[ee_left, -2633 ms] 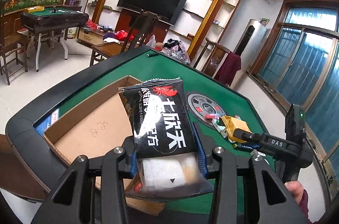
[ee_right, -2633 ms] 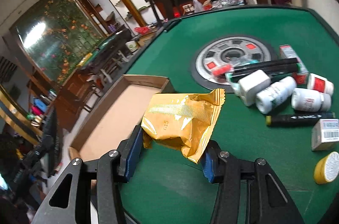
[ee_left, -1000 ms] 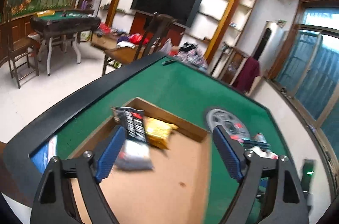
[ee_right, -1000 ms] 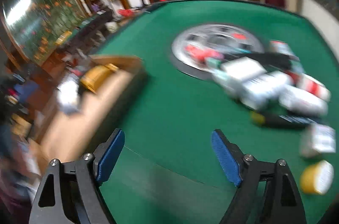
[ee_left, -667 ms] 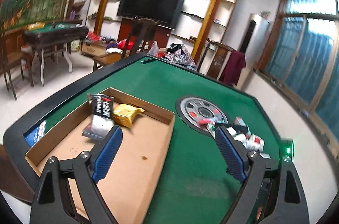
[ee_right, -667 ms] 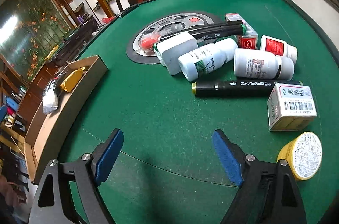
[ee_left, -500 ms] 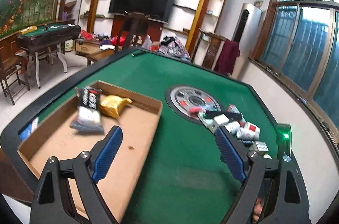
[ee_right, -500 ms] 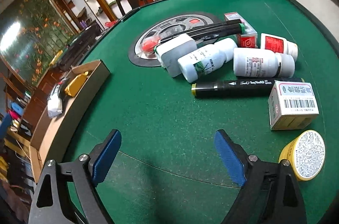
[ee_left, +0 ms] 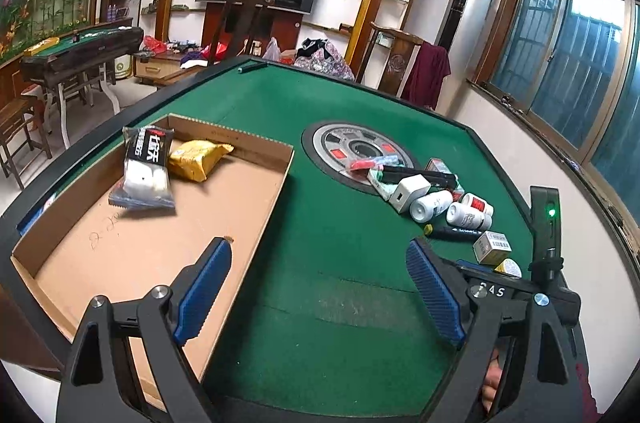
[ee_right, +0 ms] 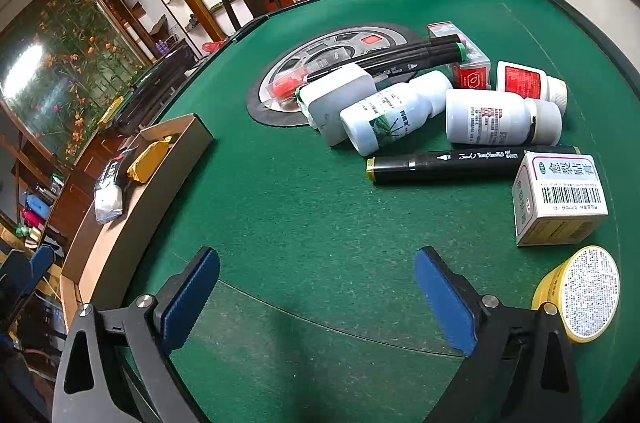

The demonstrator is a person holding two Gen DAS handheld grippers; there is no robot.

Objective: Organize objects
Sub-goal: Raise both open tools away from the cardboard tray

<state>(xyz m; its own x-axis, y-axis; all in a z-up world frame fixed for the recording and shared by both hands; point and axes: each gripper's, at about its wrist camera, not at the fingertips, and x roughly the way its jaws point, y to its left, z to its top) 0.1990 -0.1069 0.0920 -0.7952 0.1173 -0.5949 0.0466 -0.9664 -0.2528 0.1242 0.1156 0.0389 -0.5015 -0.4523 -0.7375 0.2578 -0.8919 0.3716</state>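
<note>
Sorting tally: two packets boxed, the rest loose.
Black snack packet (ee_left: 146, 167) and yellow packet (ee_left: 198, 159) in cardboard box (ee_left: 240, 207), upper left; bottles (ee_right: 500, 117), markers (ee_right: 460, 161), cartons mid-right on green table (ee_right: 320, 203). Left gripper (ee_left: 318, 297) spread, empty; right gripper (ee_right: 318, 299) just widened, empty.

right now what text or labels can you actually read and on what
"TongYanKiJ ART MARKER": black marker, brand roughly legible.
"ART MARKER": upper marker.
"DAS", first letter partly hidden: right gripper body.
Barcode digits on the white box, bottle labels, yellow tub lid: too small to read.
</note>
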